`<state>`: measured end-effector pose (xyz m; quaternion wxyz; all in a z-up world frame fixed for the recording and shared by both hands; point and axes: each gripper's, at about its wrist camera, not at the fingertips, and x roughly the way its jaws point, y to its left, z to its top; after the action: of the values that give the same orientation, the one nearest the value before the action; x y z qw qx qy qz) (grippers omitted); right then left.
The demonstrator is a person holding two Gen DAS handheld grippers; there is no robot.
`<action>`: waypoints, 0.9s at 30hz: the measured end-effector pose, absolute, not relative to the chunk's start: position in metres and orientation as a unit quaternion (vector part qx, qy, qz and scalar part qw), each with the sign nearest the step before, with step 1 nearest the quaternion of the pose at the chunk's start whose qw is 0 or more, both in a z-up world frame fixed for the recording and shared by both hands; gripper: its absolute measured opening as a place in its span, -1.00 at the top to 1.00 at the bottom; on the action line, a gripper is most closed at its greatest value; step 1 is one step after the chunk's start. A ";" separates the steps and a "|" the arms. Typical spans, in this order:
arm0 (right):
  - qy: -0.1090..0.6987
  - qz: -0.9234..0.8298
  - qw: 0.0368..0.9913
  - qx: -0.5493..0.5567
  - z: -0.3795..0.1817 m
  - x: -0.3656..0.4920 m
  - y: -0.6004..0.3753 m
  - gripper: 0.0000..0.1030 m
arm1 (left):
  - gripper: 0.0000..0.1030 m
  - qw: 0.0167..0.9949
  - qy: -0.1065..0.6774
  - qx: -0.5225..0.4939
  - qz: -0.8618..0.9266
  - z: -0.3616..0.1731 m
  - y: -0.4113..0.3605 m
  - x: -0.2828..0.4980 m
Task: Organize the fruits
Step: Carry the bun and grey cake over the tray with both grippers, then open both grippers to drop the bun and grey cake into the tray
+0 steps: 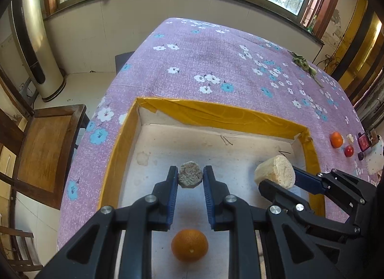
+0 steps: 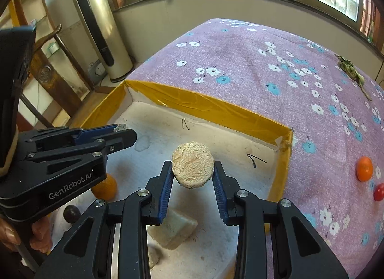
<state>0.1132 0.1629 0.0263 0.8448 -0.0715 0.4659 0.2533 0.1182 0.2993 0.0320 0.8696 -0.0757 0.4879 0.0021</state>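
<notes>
My left gripper [image 1: 190,178] pinches a small grey chunk [image 1: 190,174] above the yellow-rimmed box [image 1: 216,110], and my right gripper [image 2: 193,170] clamps a pale chunk [image 2: 193,167] there, perhaps clearing room. One orange [image 1: 189,244] sits inside the box; another orange [image 1: 336,139] waits outside, right of it.

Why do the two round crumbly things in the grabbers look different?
The piece in the left hand-held gripper is a small grey-brown puck; the piece in the right hand-held gripper is a bigger, pale cream puck. The grey-brown puck looks grainier than the cream puck. Both are round, pinched between blue pads, above the yellow-rimmed box.
</notes>
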 end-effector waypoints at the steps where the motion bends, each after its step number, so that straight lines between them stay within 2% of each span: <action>1: 0.468 0.254 0.843 -0.076 0.025 0.114 0.165 0.38 | 0.54 0.869 0.490 -0.074 0.003 0.030 0.299 0.121; 18: 0.493 0.235 0.831 -0.106 0.014 0.118 0.168 0.37 | 0.54 0.857 0.510 -0.070 0.024 0.015 0.306 0.131; 21: 0.497 0.224 0.832 -0.098 0.015 0.117 0.160 0.25 | 0.53 0.855 0.513 -0.067 0.031 0.015 0.310 0.128; 27: 0.487 0.213 0.844 -0.070 0.027 0.105 0.141 0.24 | 0.51 0.853 0.516 -0.065 0.036 0.016 0.311 0.117</action>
<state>0.1054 0.1414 0.0273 0.8442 -0.0696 0.4870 0.2128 0.1172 0.3108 0.0159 0.8534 -0.0648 0.5160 0.0361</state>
